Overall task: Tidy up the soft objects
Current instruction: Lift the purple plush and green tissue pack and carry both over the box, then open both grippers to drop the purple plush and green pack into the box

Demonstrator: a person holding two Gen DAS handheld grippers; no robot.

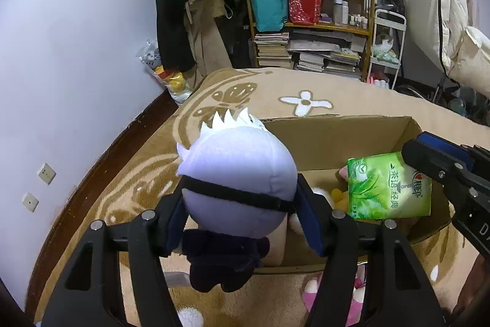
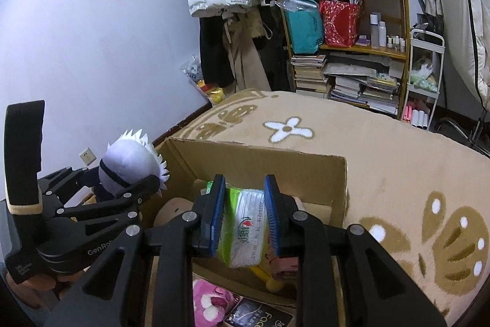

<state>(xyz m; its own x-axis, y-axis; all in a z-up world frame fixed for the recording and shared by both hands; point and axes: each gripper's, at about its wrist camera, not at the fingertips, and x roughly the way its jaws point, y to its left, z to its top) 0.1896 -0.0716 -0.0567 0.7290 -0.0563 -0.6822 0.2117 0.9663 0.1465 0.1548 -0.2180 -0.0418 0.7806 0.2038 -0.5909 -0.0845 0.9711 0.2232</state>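
- Honestly, the biggest risk I see is the plush doll (image 1: 235, 173): the left gripper (image 1: 239, 222) is roughly half open and has the round white head squeezed between its pads, with the dark body dangling below. That head is squishy and rounded, so it could squirt out of the pads if the grip eases while it hangs over the near-left corner of the cardboard box (image 1: 337, 131), and then it lands on the carpet (image 1: 275, 88) instead of inside.
- Next worry is the two tools bumping. Both are crowded at the same box opening, and from the right wrist view the left gripper sits just beside the right one.
- The right gripper (image 2: 242, 216) is nearly closed and clamped on the green tissue pack (image 2: 242, 222), held above the box interior. The pack's wrapper looks slick, so a tilted release could leave it propped on whatever's underneath.
- Box contents: open top, and I can make out something yellow (image 1: 340, 198), something white and a rounded tan thing (image 2: 171, 213). Can't tell what they are exactly.
- Outside the box on the near side there's a pink plush (image 2: 211, 302) still waiting on the floor.
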